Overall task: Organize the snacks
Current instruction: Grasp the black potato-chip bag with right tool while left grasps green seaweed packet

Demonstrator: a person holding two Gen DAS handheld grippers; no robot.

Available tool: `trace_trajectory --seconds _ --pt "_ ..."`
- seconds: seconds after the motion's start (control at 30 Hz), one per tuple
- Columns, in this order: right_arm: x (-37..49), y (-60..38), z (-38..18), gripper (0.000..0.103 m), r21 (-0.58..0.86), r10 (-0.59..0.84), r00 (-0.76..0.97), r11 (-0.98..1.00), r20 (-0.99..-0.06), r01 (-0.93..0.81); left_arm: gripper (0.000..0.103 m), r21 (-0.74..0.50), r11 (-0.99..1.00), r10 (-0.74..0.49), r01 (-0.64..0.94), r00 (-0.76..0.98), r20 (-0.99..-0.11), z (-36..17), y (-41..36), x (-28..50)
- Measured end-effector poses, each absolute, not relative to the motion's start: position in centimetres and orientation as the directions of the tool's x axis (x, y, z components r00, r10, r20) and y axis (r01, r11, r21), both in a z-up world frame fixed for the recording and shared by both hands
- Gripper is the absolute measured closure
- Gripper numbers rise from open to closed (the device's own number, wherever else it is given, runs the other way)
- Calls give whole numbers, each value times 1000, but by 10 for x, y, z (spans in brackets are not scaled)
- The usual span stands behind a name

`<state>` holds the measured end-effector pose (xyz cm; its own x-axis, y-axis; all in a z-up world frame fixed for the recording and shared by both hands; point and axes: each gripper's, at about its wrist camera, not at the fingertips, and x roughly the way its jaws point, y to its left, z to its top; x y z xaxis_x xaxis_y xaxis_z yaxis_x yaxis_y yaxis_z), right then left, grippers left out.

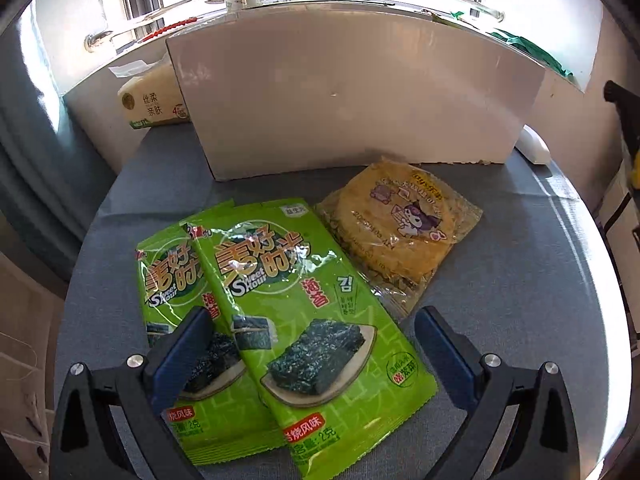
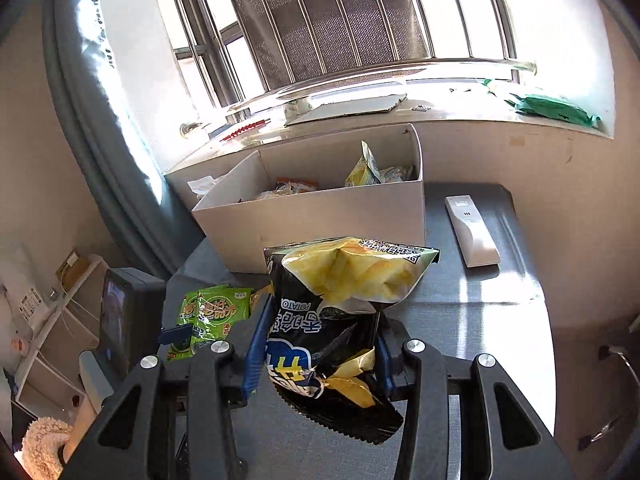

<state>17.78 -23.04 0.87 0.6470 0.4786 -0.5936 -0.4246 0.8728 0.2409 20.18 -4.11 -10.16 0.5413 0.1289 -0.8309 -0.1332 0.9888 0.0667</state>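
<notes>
1. Between the blue pads of the right gripper [image 2: 320, 354] sits a black-and-yellow potato chip bag [image 2: 340, 312], pinched at its crumpled lower part and held clear of the table, its puffed top leaning toward the box.
2. The left gripper [image 1: 316, 344] hangs with its jaws spread wide and nothing pressed between them; its left pad overlaps the lower of two green seaweed packets [image 1: 176, 320], and the upper seaweed packet [image 1: 312, 320] lies between the fingers on the cloth.
3. The upper packet lies partly over the lower one, both slanted on the grey table [image 1: 520, 280].
4. Just beside them, toward the box, lies a clear yellow cracker packet [image 1: 400, 236] with a cartoon print, flat on the cloth.
5. Beyond stands a white cardboard box [image 2: 320, 216], open at the top, with several snack bags already inside.
6. A white remote [image 2: 472, 232] lies on the table right of the box, near it but apart.
7. A pack of tissues [image 1: 148, 104] stands behind the box's left corner, under the windowsill.
</notes>
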Motion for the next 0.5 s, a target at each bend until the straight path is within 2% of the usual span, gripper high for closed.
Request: trace_trajectory --seconds 0.1,0.13,0.17,0.2,0.27,0.3,0.33,0.4,0.5 --pt "161 -239 12 55 255 498 651 863 -573 -436 5 118 986 165 -121 541 -825 -104 -44 204" --pt "156 -240 12 55 260 509 647 857 -568 -446 12 114 987 156 -110 549 -821 -103 -42 201" --pt "153 -240 12 55 261 514 647 853 -563 -451 27 119 988 156 -103 560 -814 -101 -41 198" --pt "150 -241 11 55 261 516 650 853 -559 -452 37 141 985 173 -101 568 -804 -99 -40 194" --pt "147 -241 7 55 284 540 630 838 -558 -466 74 143 986 166 -85 584 -794 -94 -33 186" --pt "146 -241 5 55 292 545 628 835 -556 -467 78 115 990 138 -77 589 -797 -91 -28 182" --pt "144 -240 2 55 292 545 625 835 -559 -467 88 71 995 98 -68 592 -800 -88 -22 178" --pt "143 -237 -4 55 301 551 612 830 -568 -469 88 68 996 89 -57 606 -790 -80 -16 170" --pt "143 -232 -11 55 319 563 593 822 -575 -472 88 -40 999 -13 -28 637 -771 -64 -5 164"
